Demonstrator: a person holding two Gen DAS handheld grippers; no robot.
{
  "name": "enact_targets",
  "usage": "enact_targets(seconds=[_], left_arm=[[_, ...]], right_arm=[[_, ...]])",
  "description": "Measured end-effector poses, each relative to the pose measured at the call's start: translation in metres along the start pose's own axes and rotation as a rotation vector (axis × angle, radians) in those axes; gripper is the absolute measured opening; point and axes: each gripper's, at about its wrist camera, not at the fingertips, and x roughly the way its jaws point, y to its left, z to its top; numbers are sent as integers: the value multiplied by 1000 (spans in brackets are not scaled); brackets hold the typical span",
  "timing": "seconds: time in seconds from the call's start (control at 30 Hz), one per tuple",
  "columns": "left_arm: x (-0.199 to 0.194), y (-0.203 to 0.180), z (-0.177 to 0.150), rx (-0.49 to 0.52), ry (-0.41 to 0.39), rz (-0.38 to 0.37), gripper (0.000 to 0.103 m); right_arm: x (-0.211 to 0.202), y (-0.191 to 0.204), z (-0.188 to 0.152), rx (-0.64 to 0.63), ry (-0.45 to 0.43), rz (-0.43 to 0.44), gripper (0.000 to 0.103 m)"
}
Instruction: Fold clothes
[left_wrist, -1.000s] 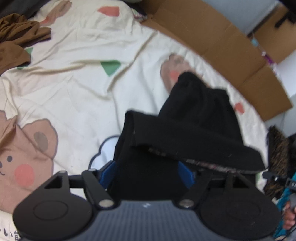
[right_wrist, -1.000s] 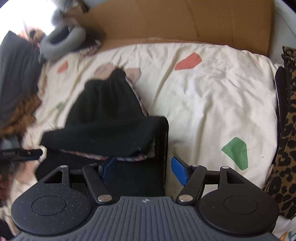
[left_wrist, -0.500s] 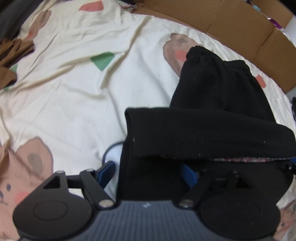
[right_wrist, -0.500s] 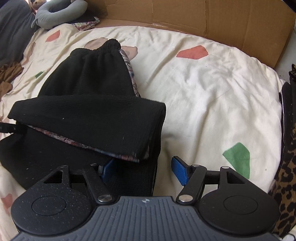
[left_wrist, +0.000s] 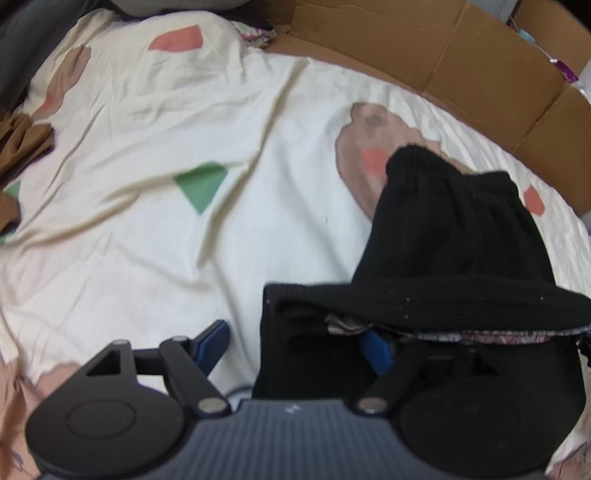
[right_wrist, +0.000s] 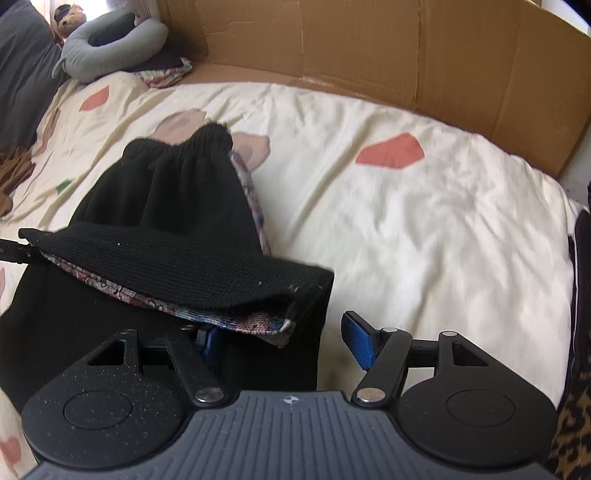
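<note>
A black knit garment (left_wrist: 450, 236) with a patterned lining lies on the cream bedsheet (left_wrist: 155, 206). Its gathered waistband points toward the cardboard. Its near part is doubled over into a raised flap (right_wrist: 177, 269) that spans between my two grippers. My left gripper (left_wrist: 295, 343) is open: the left pad is over bare sheet and the right pad (left_wrist: 375, 349) is under the flap's left corner. My right gripper (right_wrist: 284, 343) is open too, its left pad (right_wrist: 210, 339) beneath the flap's right corner and its right pad clear over the sheet. Black cloth hangs between each pair of fingers.
A cardboard wall (right_wrist: 369, 51) runs along the far side of the bed. A grey neck pillow (right_wrist: 110, 48) and dark bedding sit at the far left. Brown clothing (left_wrist: 18, 147) lies at the left edge, and leopard-print fabric (right_wrist: 572, 424) at the right edge.
Both grippers moved forward with the flap toward the waistband. In the left wrist view the garment has shifted right, so the left pad now stands over bare sheet. Finger spacing is unchanged.
</note>
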Motion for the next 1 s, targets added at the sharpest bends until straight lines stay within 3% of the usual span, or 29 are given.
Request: enact_targets(seconds=[0.2,0.4,0.63,0.8,0.93,1.0], left_arm=[[-6,-5,20,35,-38,15,77],[-24,0,40,-13,-79,17,75],[-34,7,40,-14,-87,0,73],[-16,8,26,1,-47,-36,52],[-5,9,19,-2,-40,-66,42],[-5,8,19,3,-49,-71,25]], right_arm=[[5,-2,23,-14,-15,-2,70],[-6,-9,44,-22,-43,3,68],[-9,-18,54,-8,-45,20,60],[0,-27,46,40,-30,37,60],[11,-31,41,88,-30,59,49],[15,-32,41,96,-39,67,43]])
